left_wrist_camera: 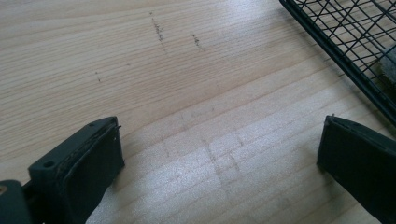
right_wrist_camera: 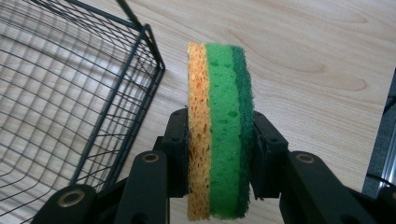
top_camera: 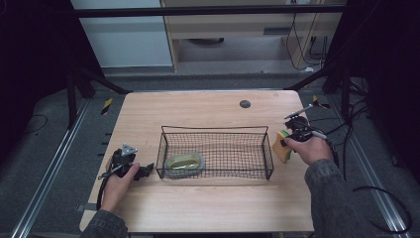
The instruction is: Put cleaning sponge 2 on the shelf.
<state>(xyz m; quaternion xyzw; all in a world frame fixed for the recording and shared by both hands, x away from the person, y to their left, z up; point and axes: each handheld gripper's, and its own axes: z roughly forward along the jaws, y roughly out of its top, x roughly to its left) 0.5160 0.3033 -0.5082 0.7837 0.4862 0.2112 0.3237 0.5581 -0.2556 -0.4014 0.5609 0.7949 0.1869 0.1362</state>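
Note:
A black wire basket (top_camera: 216, 130) stands mid-table, with a yellow-green sponge (top_camera: 185, 162) lying in its front left corner. My right gripper (top_camera: 285, 141) sits just right of the basket, shut on a sponge (right_wrist_camera: 219, 130) with orange, green and dark green layers, held on edge above the wood. The basket's corner (right_wrist_camera: 149, 56) is to the left of that sponge in the right gripper view. My left gripper (top_camera: 147, 170) rests low on the table just left of the basket's front left corner. Its jaws stand wide open over bare wood (left_wrist_camera: 210, 154), holding nothing.
The wooden table (top_camera: 208, 203) has free room in front of and behind the basket. A dark round disc (top_camera: 244, 103) lies near the far edge. Cables (top_camera: 356, 119) trail off the table's right side. Basket wire (left_wrist_camera: 336, 42) crosses the top right of the left gripper view.

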